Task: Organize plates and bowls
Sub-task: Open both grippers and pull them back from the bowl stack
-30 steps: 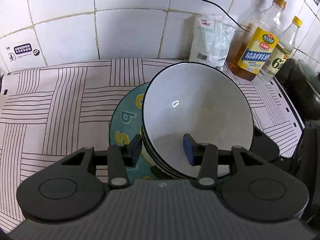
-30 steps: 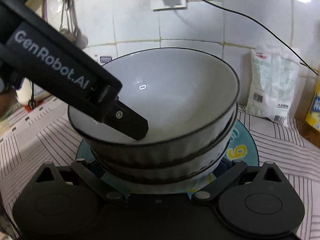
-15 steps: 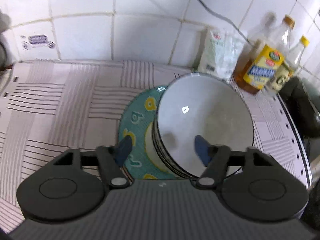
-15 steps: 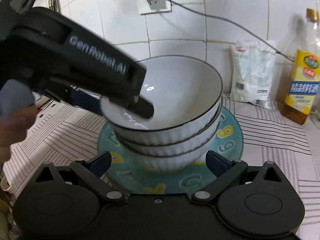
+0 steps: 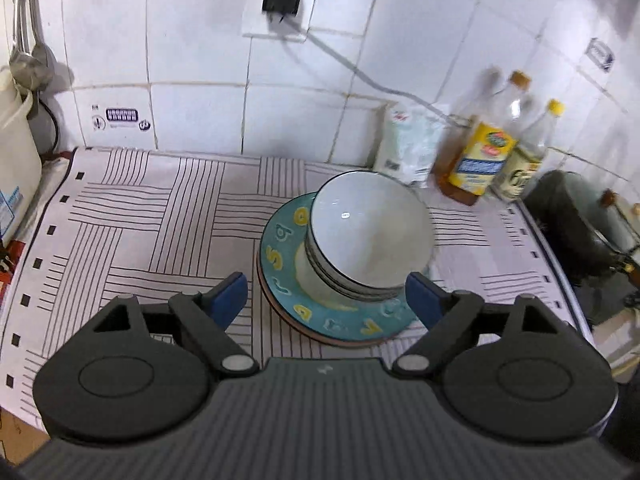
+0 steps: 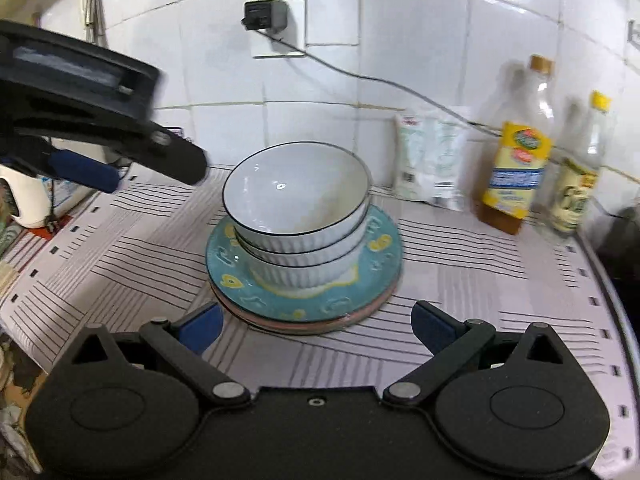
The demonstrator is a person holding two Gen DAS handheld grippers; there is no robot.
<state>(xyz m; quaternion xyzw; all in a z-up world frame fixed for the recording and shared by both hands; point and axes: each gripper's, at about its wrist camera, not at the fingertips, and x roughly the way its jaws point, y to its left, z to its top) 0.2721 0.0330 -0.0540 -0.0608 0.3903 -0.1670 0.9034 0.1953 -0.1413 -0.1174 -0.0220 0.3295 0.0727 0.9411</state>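
White wall tiles are backing a counter that is lying under a striped mat (image 5: 132,224). At 12 o'clock from your right gripper (image 6: 316,330), three white ribbed bowls with dark rims (image 6: 298,216) are sitting nested on a teal round plate with yellow figures (image 6: 356,280), which is itself resting on a pinkish plate (image 6: 360,314) beneath. Judgement: bowls are being kept together on the plates so the set is occupying one spot. Your left gripper (image 5: 326,300) is standing wide; its jaws have just been opening and are holding nothing, with the stack apart from the blue pads (image 5: 228,300) at 12 o'clock. Your right gripper is likewise standing spread and empty. Oil bottles (image 6: 516,168) and a white bag (image 6: 432,160) are standing at 2 o'clock, well clear. Stacking is looking finished.
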